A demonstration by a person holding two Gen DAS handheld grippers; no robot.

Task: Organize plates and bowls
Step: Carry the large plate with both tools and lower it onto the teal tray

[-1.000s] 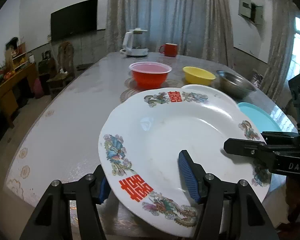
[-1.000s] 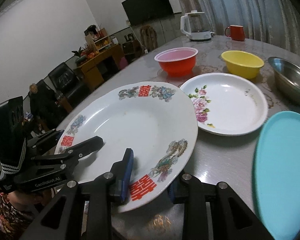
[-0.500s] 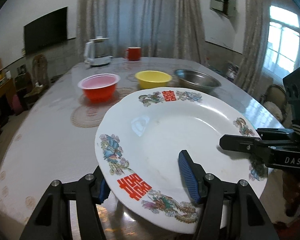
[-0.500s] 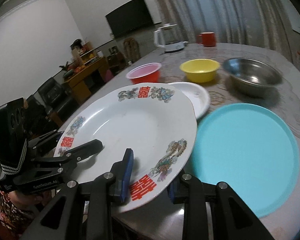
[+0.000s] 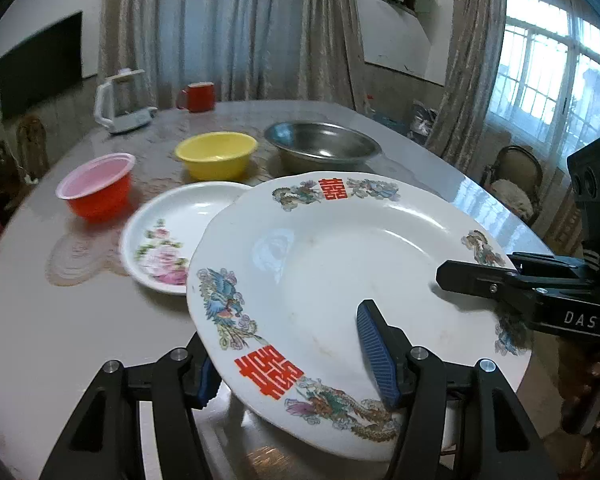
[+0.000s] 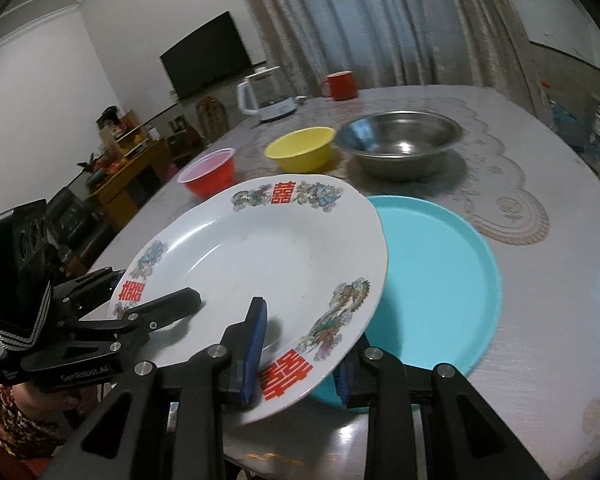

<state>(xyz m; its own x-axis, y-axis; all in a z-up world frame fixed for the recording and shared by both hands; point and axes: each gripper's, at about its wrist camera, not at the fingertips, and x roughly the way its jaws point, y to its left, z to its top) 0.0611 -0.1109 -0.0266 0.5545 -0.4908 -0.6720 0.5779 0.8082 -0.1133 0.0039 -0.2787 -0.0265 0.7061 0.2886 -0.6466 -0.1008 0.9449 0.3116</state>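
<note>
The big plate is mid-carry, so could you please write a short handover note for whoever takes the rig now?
Left hand-held gripper: shut on the big plate, near rim.
Right hand-held gripper: shut on its opposite rim.
The plate is held over the teal tray; floral plate, red bowl, yellow bowl and steel bowl stand apart on the table.
Done: nothing stacked.
Left: set it down, then stack the rest.

In the left wrist view, the right part of the floral plate (image 5: 168, 240) is covered by the big decorated plate (image 5: 340, 264), behind which the turquoise tray is wholly hidden. In the right wrist view, the left edge of the turquoise tray (image 6: 432, 280) is concealed under that plate. The writing on the left gripper (image 6: 220, 312) at lower left is too blurred to be read.
</note>
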